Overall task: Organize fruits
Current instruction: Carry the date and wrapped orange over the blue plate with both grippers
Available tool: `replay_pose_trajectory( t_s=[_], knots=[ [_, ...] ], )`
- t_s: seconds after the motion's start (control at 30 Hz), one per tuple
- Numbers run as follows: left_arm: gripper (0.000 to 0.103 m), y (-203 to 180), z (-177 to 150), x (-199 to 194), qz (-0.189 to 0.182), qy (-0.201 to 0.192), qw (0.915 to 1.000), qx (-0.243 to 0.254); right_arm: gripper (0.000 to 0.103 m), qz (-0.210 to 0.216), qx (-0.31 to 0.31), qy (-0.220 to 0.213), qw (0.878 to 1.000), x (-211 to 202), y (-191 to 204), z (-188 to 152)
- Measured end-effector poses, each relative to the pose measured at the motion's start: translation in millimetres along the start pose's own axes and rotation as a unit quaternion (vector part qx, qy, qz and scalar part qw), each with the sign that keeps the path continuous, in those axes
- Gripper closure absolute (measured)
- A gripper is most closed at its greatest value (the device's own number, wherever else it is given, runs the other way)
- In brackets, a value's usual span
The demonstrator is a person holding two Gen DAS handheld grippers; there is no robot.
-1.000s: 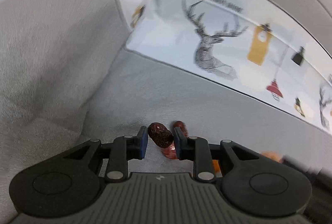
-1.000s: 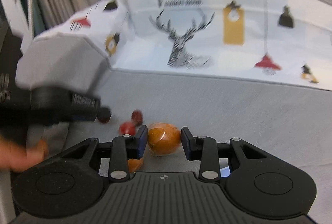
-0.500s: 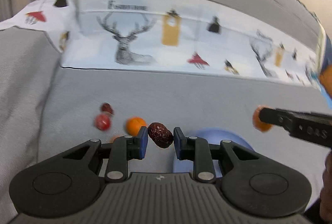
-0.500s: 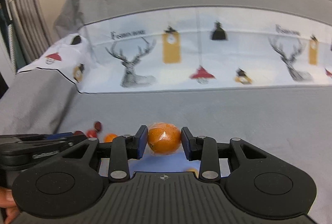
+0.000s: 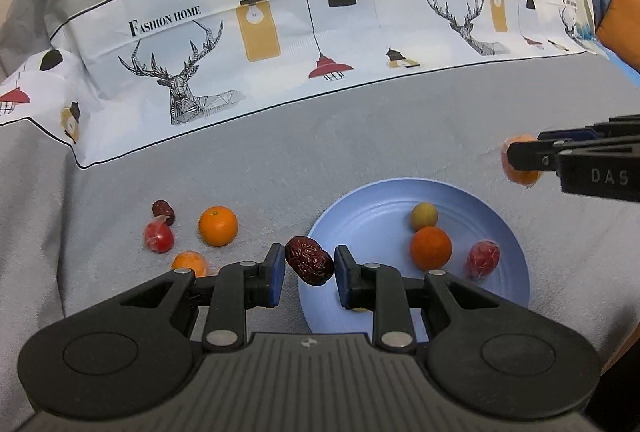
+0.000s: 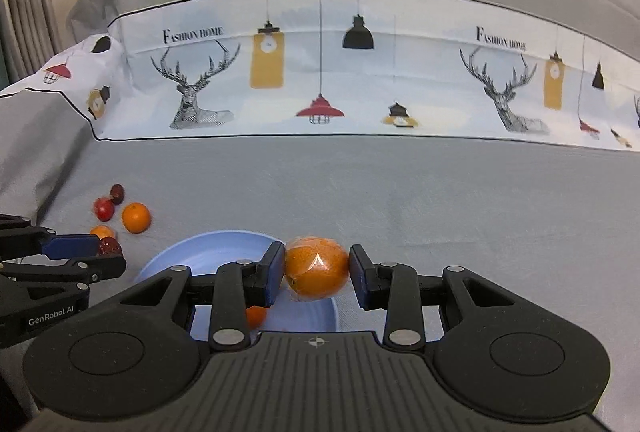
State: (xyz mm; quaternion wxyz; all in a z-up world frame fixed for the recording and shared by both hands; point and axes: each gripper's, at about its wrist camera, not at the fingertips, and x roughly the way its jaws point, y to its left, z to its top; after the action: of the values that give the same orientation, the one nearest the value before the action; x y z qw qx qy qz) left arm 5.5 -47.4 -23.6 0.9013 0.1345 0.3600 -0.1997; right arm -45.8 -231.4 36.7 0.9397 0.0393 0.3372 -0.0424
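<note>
Wrinkled red date (image 5: 309, 266) sits pinched in the left gripper (image 5: 308, 274), jaws narrowed to it, raised at the blue plate's (image 5: 360, 220) 9 o'clock rim, likely for dropping in. Right gripper (image 6: 317, 274) clamps a plastic-wrapped orange (image 6: 317, 268) near the 3 o'clock rim.

A grey cloth (image 5: 360, 136) covers the surface, with a white printed band (image 5: 304, 44) of deer and lamps at 12 o'clock. On the grey, a blue plate (image 5: 372, 228) lies at 3 o'clock. At 9 o'clock lie a dark date (image 5: 163, 210), a wrapped red fruit (image 5: 159, 238), an orange (image 5: 218, 226) and a smaller orange fruit (image 5: 190, 263), close together.
</note>
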Motion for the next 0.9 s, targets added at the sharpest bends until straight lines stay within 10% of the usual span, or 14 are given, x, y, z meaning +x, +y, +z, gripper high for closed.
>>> replay_pose_trajectory(
  t_s=[0.9],
  knots=[
    [0.074,-31,-5,10,-0.041,0.007,0.9968,0.069,0.066,0.061,-0.071,0.056,0.994,15,29,-11]
  ],
)
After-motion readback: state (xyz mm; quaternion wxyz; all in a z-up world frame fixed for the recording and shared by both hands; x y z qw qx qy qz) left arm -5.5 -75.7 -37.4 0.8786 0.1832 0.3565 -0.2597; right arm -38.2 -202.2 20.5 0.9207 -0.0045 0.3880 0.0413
